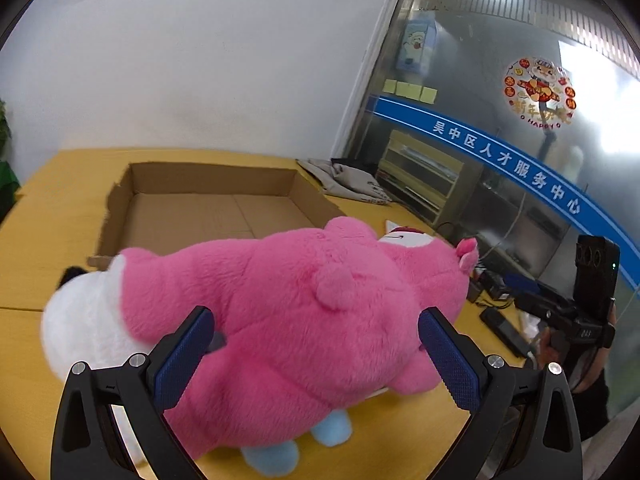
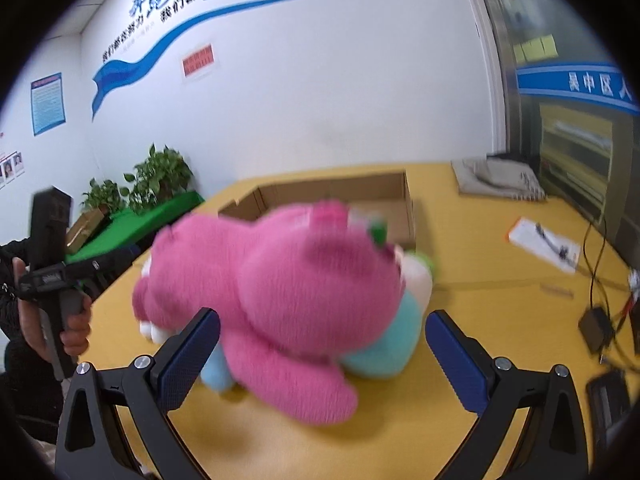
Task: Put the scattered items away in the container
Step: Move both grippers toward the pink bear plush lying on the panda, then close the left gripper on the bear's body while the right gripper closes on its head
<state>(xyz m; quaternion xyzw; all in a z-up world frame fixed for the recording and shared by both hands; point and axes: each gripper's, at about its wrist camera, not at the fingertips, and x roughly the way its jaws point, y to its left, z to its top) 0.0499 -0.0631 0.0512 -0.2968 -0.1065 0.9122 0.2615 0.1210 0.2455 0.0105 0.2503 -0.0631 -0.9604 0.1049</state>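
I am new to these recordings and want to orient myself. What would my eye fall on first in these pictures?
First, the big pink plush toy lying on the yellow table, filling the middle of both views between each gripper's open blue-padded fingers. Behind it sits an empty, shallow cardboard box. A light blue plush peeks out beneath the pink one.

The plush bear lies on the bench atop other soft toys, just before the cardboard box. A folded cloth lies behind and right of the box, and a paper sheet lies right of it.
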